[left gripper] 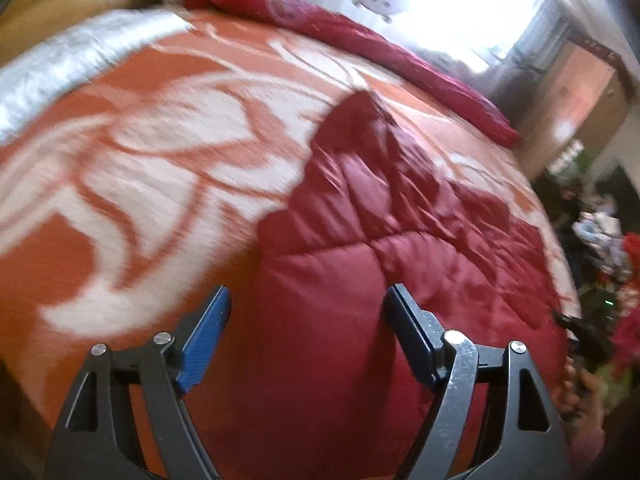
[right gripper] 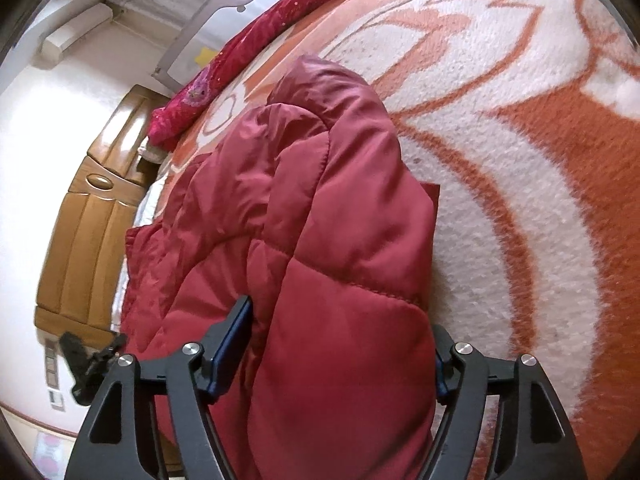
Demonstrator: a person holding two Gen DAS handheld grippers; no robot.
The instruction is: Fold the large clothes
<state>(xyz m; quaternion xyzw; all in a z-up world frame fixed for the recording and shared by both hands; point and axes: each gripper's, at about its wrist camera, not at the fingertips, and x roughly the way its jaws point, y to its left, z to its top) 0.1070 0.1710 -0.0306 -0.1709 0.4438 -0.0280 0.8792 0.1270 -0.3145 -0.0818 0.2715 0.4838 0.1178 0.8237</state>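
Red puffer jacket (right gripper: 320,240) lies between right hand-held gripper (right gripper: 344,344) fingers.

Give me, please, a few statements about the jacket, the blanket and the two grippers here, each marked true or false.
1. The jacket is dark red and quilted. True.
2. The jacket lies on a plain blue sheet. False: it lies on an orange and white patterned blanket.
3. The left gripper is clamped shut on the jacket. False: its jaws stand apart above the fabric.
4. Jacket fabric bulges between the fingers of the right gripper. True.
5. A darker pink cloth lies along the far edge of the bed. True.
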